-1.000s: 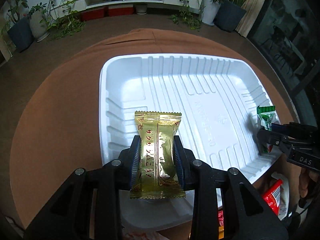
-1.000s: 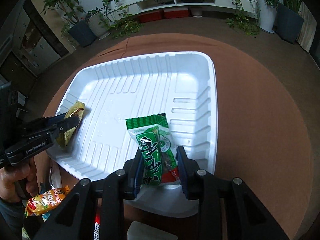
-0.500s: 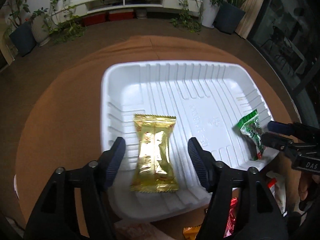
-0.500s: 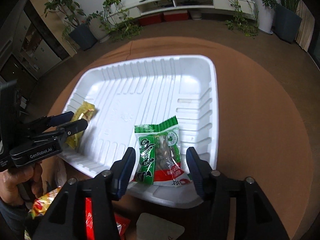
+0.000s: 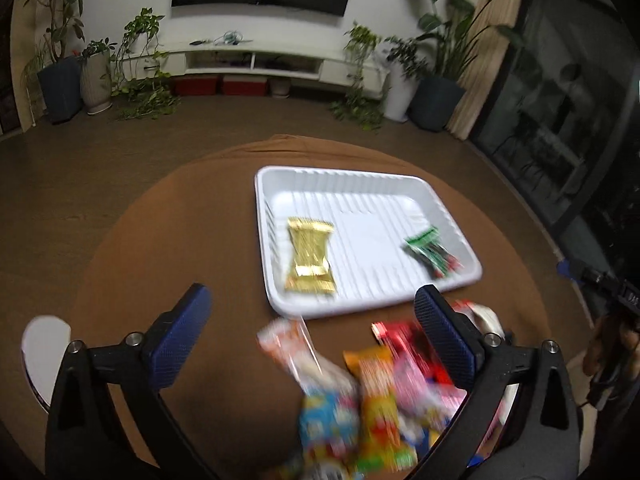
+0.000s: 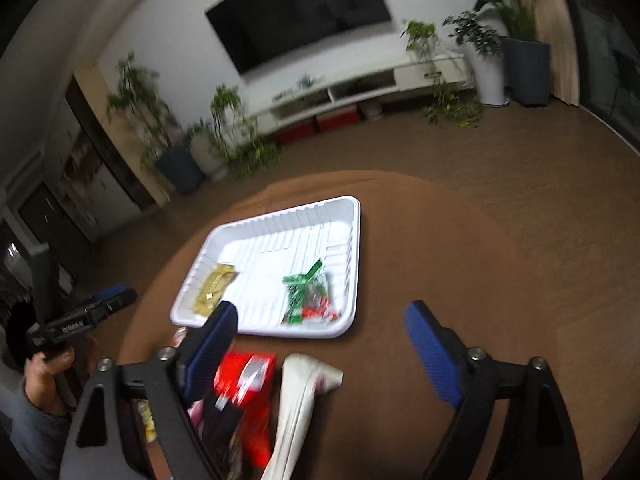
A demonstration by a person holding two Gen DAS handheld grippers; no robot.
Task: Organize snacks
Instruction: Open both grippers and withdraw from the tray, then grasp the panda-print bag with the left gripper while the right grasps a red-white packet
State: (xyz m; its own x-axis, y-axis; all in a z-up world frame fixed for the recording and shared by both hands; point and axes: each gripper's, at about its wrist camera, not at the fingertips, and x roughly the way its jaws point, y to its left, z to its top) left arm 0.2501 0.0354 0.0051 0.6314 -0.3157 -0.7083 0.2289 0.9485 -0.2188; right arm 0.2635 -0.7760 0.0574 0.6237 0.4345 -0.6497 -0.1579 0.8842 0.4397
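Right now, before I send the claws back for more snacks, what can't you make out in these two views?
- Loose snack pile, left wrist view: motion-blurred, labels unreadable, cut off by the bottom edge.
- Same pile, right wrist view: partly hidden behind the right claw.
- Green packet and gold packet in the white tray: print too smeared to read.

Round table point(image 5: 168, 216) under a brown cloth.
On it sat a white tray point(image 5: 440, 294), with loose snack packets point(image 5: 372, 392) heaped just beside its near edge.
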